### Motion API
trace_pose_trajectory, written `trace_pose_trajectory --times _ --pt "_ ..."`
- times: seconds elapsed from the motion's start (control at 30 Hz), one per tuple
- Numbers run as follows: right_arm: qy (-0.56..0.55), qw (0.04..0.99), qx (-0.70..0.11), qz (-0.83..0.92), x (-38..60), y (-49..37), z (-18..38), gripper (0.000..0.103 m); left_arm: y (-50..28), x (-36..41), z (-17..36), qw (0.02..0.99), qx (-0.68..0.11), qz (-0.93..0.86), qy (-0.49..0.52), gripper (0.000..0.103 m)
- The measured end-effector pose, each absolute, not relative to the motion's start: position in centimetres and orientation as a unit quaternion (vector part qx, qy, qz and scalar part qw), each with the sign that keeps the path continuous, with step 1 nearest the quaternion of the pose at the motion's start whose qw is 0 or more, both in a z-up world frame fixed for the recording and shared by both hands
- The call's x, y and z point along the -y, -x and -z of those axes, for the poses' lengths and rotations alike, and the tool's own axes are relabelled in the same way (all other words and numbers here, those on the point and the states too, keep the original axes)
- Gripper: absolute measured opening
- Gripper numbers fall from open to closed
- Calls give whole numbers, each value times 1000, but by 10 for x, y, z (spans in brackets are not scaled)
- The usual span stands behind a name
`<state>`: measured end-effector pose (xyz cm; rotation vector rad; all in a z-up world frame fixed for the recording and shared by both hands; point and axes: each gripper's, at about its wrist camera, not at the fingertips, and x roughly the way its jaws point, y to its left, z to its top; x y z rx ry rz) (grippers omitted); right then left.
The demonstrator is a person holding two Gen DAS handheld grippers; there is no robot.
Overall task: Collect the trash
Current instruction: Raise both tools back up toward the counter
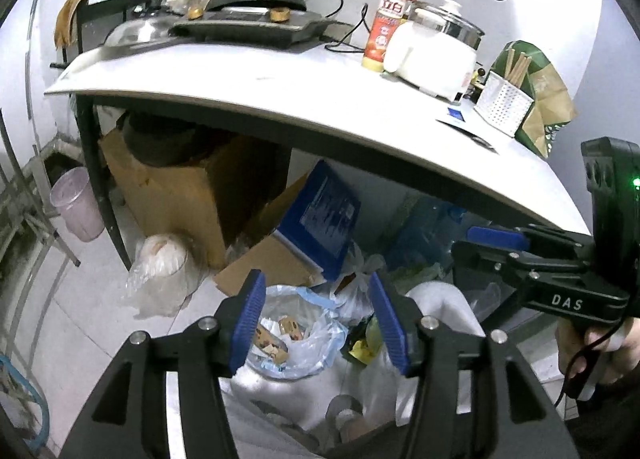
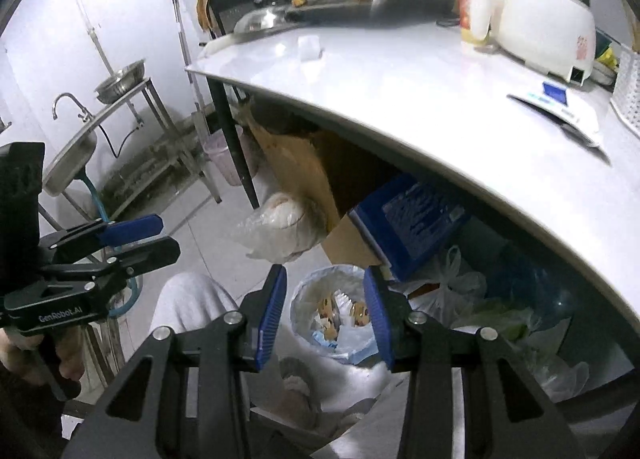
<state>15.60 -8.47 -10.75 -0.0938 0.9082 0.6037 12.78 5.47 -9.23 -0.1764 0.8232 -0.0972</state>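
Note:
A small trash bin lined with a pale blue bag (image 1: 320, 339) stands on the floor under the white table (image 1: 280, 99). It holds printed snack wrappers (image 1: 276, 343). My left gripper (image 1: 316, 323) hangs above the bin, jaws open, nothing between the blue pads. My right gripper (image 2: 326, 315) is also over the bin's bag (image 2: 308, 287), open and empty. Each gripper shows in the other's view: the right gripper (image 1: 464, 245) at the right edge, the left gripper (image 2: 166, 235) at the left. A flat white packet with a blue label (image 2: 560, 107) and a small white scrap (image 2: 310, 47) lie on the table top (image 2: 440, 99).
Under the table sit a cardboard box (image 1: 180, 187), a blue box (image 1: 324, 215) and plastic bags (image 1: 160, 271). A rice cooker (image 1: 436, 55), a bottle (image 1: 386, 23) and a stove (image 1: 248, 25) crowd the tabletop. A metal sink stand (image 2: 80, 139) is left. The person's trouser leg (image 2: 188, 299) is close.

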Motion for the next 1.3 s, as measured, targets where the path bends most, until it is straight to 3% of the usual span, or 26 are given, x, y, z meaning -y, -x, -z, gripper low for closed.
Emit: trace_pose_trajectory --times 1.0,1.13,1.3 --pt "15 889 -386 -244 162 -222 53 38 -206 -12 35 928 -361 87 38 58" --pt "14 895 -382 -229 173 -239 52 47 -220 -9 34 928 -361 87 35 60" --pt "15 901 -384 -202 192 -263 53 52 -239 -7 32 929 -357 89 31 60"
